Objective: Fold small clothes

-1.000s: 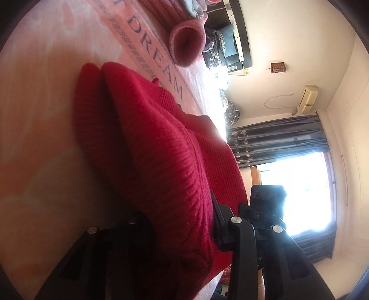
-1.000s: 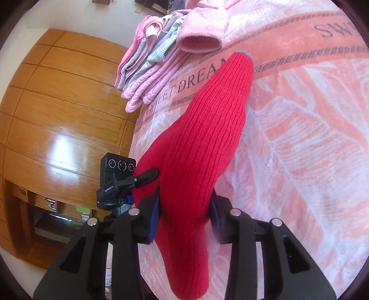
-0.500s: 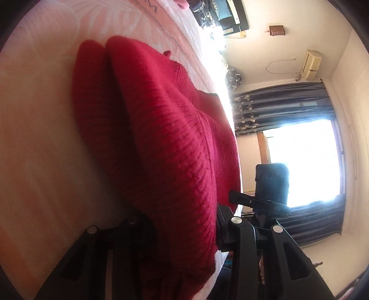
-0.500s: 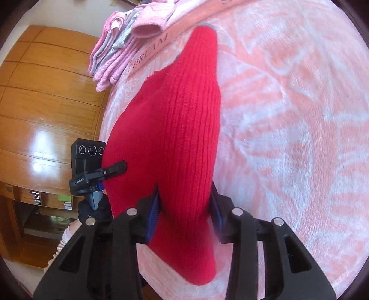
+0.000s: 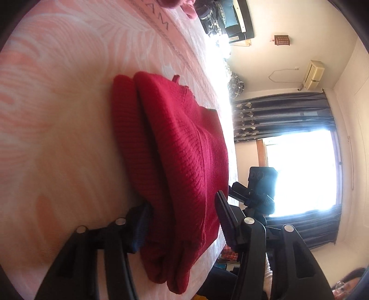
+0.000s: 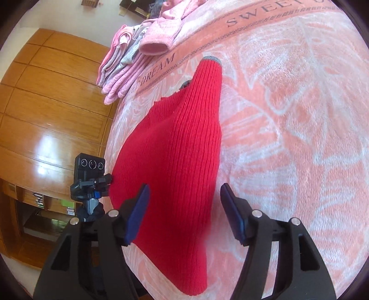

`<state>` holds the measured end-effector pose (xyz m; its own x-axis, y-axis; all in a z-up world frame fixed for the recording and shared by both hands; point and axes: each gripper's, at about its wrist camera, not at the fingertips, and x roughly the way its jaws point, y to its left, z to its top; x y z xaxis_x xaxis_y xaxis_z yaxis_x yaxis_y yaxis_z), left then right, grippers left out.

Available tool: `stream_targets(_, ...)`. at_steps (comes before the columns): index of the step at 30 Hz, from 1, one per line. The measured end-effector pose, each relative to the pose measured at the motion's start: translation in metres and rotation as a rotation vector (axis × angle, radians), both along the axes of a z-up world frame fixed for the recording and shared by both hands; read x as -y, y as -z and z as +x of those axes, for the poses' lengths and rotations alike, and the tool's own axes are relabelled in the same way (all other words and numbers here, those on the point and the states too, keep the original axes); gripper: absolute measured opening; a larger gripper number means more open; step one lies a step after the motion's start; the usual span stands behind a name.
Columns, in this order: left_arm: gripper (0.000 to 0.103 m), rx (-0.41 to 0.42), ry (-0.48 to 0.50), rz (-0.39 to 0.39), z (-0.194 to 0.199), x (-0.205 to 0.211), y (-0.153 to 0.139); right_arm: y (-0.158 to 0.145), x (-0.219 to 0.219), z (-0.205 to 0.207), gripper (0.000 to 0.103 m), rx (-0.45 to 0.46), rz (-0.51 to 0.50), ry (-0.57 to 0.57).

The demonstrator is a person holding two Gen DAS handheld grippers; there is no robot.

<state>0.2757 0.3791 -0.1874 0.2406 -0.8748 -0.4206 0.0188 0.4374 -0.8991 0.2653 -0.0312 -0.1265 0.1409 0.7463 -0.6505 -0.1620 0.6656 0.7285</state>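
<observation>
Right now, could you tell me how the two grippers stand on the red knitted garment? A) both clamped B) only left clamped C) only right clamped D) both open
D: the left gripper and right gripper both gape around the red knitted garment, pads apart.

Left tool (image 5: 182,217) lying tipped on its side, jaws spread wide, fingers standing apart. Right tool (image 6: 183,207) pointing forward and downward, jaws likewise gaping, gripping nothing.

Blanket lettering (image 6: 249,16) cut off at edge
</observation>
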Motion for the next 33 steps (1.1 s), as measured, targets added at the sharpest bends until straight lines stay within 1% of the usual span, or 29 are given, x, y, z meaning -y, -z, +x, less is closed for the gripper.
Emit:
stream_targets(3, 0.055, -0.024, -0.023, -0.002, 0.016, -0.006, 0.007, 0.007, -0.005, 0.016, 0.064, -0.014, 0.003, 0.017)
stream_targets(6, 0.054, -0.049, -0.063, -0.042, 0.035, -0.01, 0.014, 0.016, -0.008, 0.029, 0.064, -0.03, 0.001, 0.03)
stream_targets(7, 0.054, -0.051, -0.07, -0.036, 0.041, -0.01, 0.014, 0.019, -0.009, 0.032, 0.064, -0.035, 0.001, 0.032)
stream_targets(9, 0.054, -0.036, -0.085, -0.022, 0.052, -0.007, 0.013, 0.023, -0.012, 0.038, 0.064, -0.038, 0.006, 0.04)
stream_targets(10, 0.05, -0.019, -0.089, -0.012, 0.056, -0.002, 0.012, 0.024, -0.013, 0.04, 0.06, -0.034, 0.008, 0.04)
stream_targets(11, 0.047, 0.002, -0.088, 0.004, 0.059, 0.004, 0.01, 0.023, -0.014, 0.042, 0.054, -0.025, 0.009, 0.035)
stream_targets(12, 0.043, 0.027, -0.088, 0.015, 0.059, 0.013, 0.007, 0.022, -0.016, 0.042, 0.053, -0.017, -0.002, 0.032)
stream_targets(13, 0.038, 0.051, -0.087, 0.017, 0.058, 0.016, 0.005, 0.02, -0.017, 0.042, 0.048, -0.002, -0.012, 0.028)
stream_targets(14, 0.035, 0.073, -0.083, 0.015, 0.059, 0.019, 0.001, 0.018, -0.018, 0.04, 0.044, 0.018, -0.023, 0.02)
stream_targets(15, 0.03, 0.105, -0.084, 0.014, 0.058, 0.022, -0.006, 0.014, -0.019, 0.038, 0.042, 0.037, -0.031, 0.018)
stream_targets(16, 0.027, 0.153, -0.081, 0.008, 0.057, 0.027, -0.015, 0.009, -0.016, 0.033, 0.04, 0.061, -0.032, 0.017)
stream_targets(17, 0.027, 0.222, -0.064, 0.013, 0.055, 0.032, -0.027, 0.003, -0.016, 0.029, 0.039, 0.091, -0.03, 0.011)
stream_targets(19, 0.027, 0.335, -0.029, 0.069, 0.048, 0.041, -0.046, -0.01, -0.018, 0.022, 0.038, 0.16, -0.049, -0.011)
stream_targets(20, 0.027, 0.356, -0.025, 0.08, 0.048, 0.043, -0.05, -0.014, -0.019, 0.018, 0.038, 0.186, -0.062, -0.018)
stream_targets(21, 0.027, 0.35, -0.027, 0.084, 0.05, 0.044, -0.049, -0.016, -0.02, 0.015, 0.038, 0.201, -0.073, -0.02)
stream_targets(22, 0.027, 0.333, -0.038, 0.107, 0.052, 0.042, -0.043, -0.014, -0.019, 0.014, 0.038, 0.201, -0.082, -0.017)
stream_targets(24, 0.027, 0.288, -0.06, 0.211, 0.061, 0.036, -0.028, 0.0, -0.015, 0.017, 0.038, 0.157, -0.108, 0.004)
stream_targets(25, 0.028, 0.249, -0.071, 0.23, 0.064, 0.031, -0.016, 0.01, -0.012, 0.022, 0.039, 0.12, -0.107, 0.021)
stream_targets(26, 0.026, 0.226, -0.082, 0.197, 0.066, 0.022, -0.006, 0.021, -0.008, 0.027, 0.042, 0.077, -0.087, 0.04)
stream_targets(27, 0.023, 0.227, -0.093, 0.165, 0.065, 0.017, -0.002, 0.029, -0.004, 0.03, 0.044, 0.046, -0.054, 0.053)
stream_targets(28, 0.023, 0.231, -0.093, 0.165, 0.065, 0.018, -0.002, 0.034, -0.002, 0.032, 0.045, 0.028, -0.032, 0.058)
stream_targets(29, 0.023, 0.234, -0.087, 0.184, 0.064, 0.02, -0.004, 0.036, -0.001, 0.033, 0.045, 0.022, -0.023, 0.058)
stream_targets(31, 0.027, 0.233, -0.084, 0.208, 0.062, 0.024, -0.009, 0.032, -0.002, 0.032, 0.046, 0.027, -0.039, 0.048)
stream_targets(32, 0.03, 0.226, -0.096, 0.209, 0.059, 0.023, -0.01, 0.028, -0.003, 0.032, 0.05, 0.032, -0.049, 0.046)
stream_targets(33, 0.037, 0.216, -0.115, 0.203, 0.056, 0.023, -0.013, 0.024, -0.003, 0.031, 0.051, 0.033, -0.053, 0.049)
